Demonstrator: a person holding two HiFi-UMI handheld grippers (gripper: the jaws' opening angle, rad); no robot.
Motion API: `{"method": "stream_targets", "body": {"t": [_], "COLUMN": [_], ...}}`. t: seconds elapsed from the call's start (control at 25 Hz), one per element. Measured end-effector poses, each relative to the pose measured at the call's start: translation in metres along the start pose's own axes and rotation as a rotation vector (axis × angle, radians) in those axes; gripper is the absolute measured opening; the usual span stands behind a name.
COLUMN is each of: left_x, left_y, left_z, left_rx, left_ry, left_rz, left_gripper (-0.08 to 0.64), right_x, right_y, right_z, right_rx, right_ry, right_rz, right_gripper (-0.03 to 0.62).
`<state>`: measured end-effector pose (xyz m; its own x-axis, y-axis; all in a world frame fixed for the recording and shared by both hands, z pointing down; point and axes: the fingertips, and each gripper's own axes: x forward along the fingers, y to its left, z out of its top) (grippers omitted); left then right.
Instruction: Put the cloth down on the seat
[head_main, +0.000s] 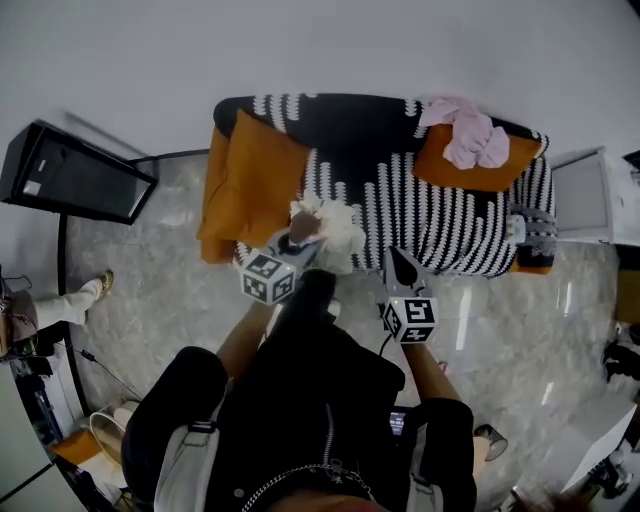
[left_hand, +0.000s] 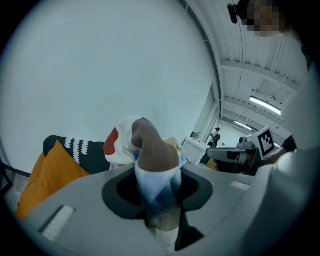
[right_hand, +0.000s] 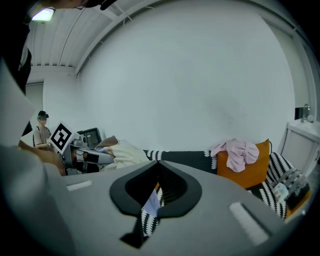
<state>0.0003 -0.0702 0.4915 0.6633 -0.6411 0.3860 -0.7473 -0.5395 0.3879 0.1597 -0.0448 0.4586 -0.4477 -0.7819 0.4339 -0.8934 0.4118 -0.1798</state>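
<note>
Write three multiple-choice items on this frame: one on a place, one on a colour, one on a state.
1. The pink cloth lies on: A the floor; B a cushion; C a black box.
2. The sofa is patterned: A black and white; B blue and yellow; C red and green.
3. The left gripper is: A open and empty; B shut on a cloth; C lying on the floor.

Key: 1 B, it drapes over the orange cushion at the sofa's back. 2 A, white marks run over a black cover. 3 B, bunched cloth fills its jaws.
</note>
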Motion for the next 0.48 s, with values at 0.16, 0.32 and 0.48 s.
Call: {"method": "stream_targets", "body": {"t": [0.16,0.32,0.48], "left_x": [0.032,0.071,0.105], "left_y": [0.023,0.049,0.069], "left_z": [0.002,-0.005,-0.008], "left_rx": [-0.007,-0.015,-0.044], "left_ry": [0.024,0.067,0.094], "left_rz": [-0.004,-0.009,-0.022], "left_gripper": [0.137,0.137,0.137], "right_x": [0.032,0.065,0.092], "right_y": [-0.01,-0.023,-0.031], "right_z": [0.006,0.013,0.021], "right_rx": [0.007,0.017,0.042], "right_ry": [0.041,0.08,0.099], "right_rz": [0.0,-0.001,-0.001], "right_gripper": [0.003,0.003,0.003]}}
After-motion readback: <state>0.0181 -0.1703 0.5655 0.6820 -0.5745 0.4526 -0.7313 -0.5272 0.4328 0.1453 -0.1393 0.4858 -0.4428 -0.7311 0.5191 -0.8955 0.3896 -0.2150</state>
